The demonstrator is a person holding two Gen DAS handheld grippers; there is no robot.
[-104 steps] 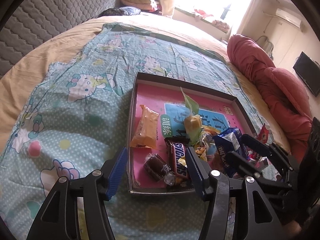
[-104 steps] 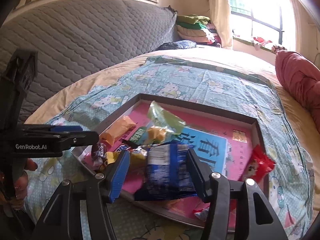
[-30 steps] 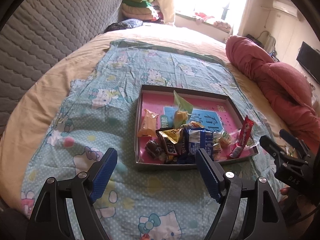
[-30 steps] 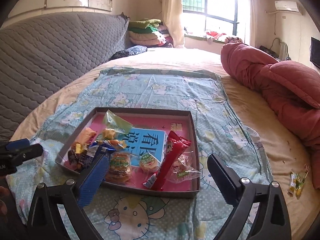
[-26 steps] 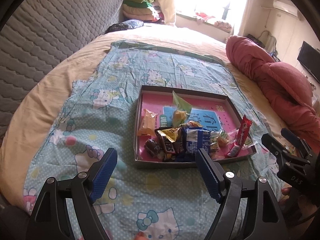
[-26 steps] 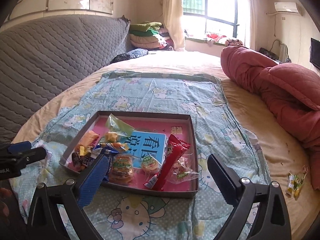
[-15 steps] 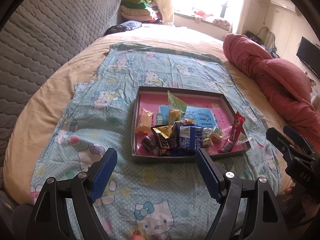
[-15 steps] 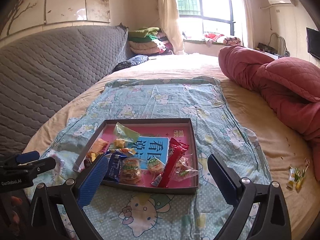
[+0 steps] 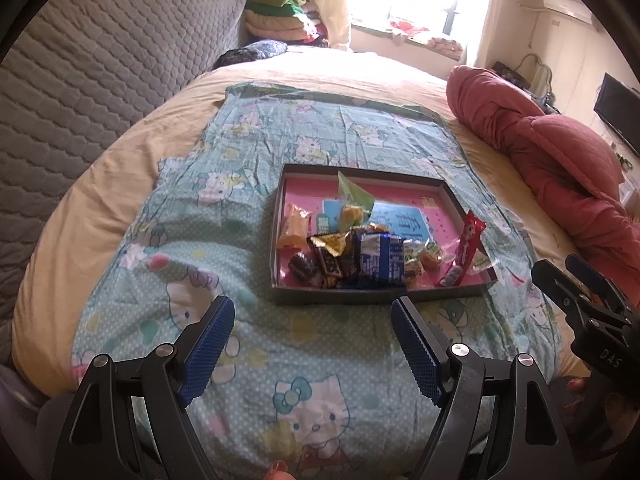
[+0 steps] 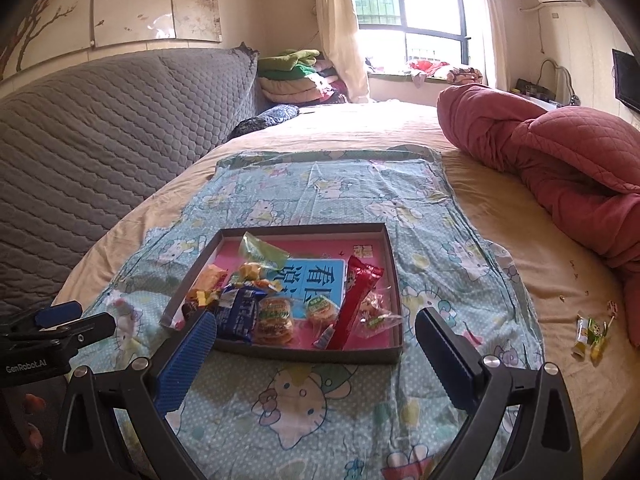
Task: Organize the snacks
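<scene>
A grey quilted headboard [image 10: 120,120] flanks a bed spread with a cartoon-cat sheet [image 10: 320,188], a rolled red quilt [image 10: 560,152] at right beneath a bright window [image 10: 404,4]. On the sheet sits a shallow pink-lined box [image 9: 444,294] holding the snacks [image 9: 376,258], heaped along its near side. The left gripper [image 9: 312,340] and right gripper [image 10: 316,344] hover short of the box, tongs spread wide, holding nothing.
</scene>
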